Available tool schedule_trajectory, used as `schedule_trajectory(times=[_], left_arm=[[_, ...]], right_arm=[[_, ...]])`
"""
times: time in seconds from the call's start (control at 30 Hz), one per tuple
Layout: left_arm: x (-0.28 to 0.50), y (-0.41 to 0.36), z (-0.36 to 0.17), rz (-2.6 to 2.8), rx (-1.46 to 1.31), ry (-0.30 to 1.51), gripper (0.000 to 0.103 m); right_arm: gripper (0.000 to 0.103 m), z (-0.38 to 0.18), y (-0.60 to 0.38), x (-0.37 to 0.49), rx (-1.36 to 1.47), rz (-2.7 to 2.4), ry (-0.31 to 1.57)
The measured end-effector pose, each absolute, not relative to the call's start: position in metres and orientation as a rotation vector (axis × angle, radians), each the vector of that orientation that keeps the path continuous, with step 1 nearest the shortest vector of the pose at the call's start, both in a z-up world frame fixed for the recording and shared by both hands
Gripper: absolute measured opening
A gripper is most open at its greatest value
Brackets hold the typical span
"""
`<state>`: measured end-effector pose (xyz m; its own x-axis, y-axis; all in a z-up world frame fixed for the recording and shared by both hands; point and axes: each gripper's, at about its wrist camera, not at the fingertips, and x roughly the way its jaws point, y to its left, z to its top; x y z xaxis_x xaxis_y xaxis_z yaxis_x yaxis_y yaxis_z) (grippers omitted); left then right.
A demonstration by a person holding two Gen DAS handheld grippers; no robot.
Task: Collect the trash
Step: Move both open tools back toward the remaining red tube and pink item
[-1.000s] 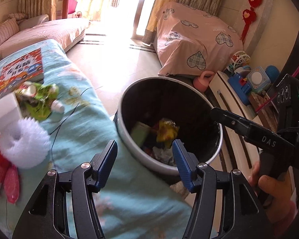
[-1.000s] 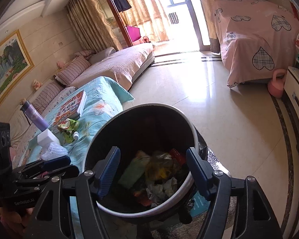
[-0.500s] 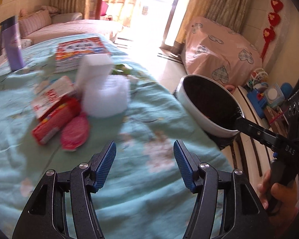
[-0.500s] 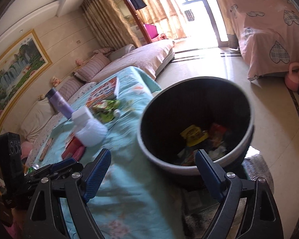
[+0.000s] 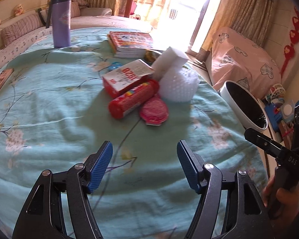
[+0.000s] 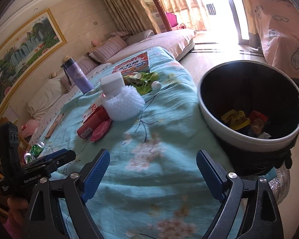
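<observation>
A pile of trash lies on the turquoise tablecloth (image 5: 49,107): a red tube (image 5: 132,99), a red-and-white carton (image 5: 125,75), a pink wrapper (image 5: 154,110), white foam netting (image 5: 178,84) with a white block (image 5: 169,58). A green wrapper (image 6: 142,81) lies beyond the pile. The round bin (image 6: 251,103) holds wrappers and stands off the table's right edge; it also shows in the left wrist view (image 5: 243,105). My left gripper (image 5: 144,165) is open and empty, short of the pile. My right gripper (image 6: 152,174) is open and empty over the cloth, left of the bin.
A purple flask (image 5: 60,20) and a stack of books (image 5: 131,42) stand at the table's far side. A green can (image 6: 36,149) sits near the left gripper's body. A sofa (image 6: 149,41) and a pink-covered piece of furniture (image 5: 245,59) lie beyond.
Both grippers have swung left, away from above the bin and toward the table. The left view now faces the trash pile. Both stay open and empty.
</observation>
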<state>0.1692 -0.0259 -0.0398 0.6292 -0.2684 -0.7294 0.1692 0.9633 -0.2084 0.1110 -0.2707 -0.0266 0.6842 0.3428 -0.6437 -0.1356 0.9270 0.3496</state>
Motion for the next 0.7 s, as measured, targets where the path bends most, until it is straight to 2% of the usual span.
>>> schedule_trajectory(times=[0.7], left_arm=[[0.24, -0.009, -0.045, -0.365, -0.012, 0.864, 0.069]], right_arm=[[0.089, -0.027, -0.226, 0.179, 0.217, 0.363, 0.787]])
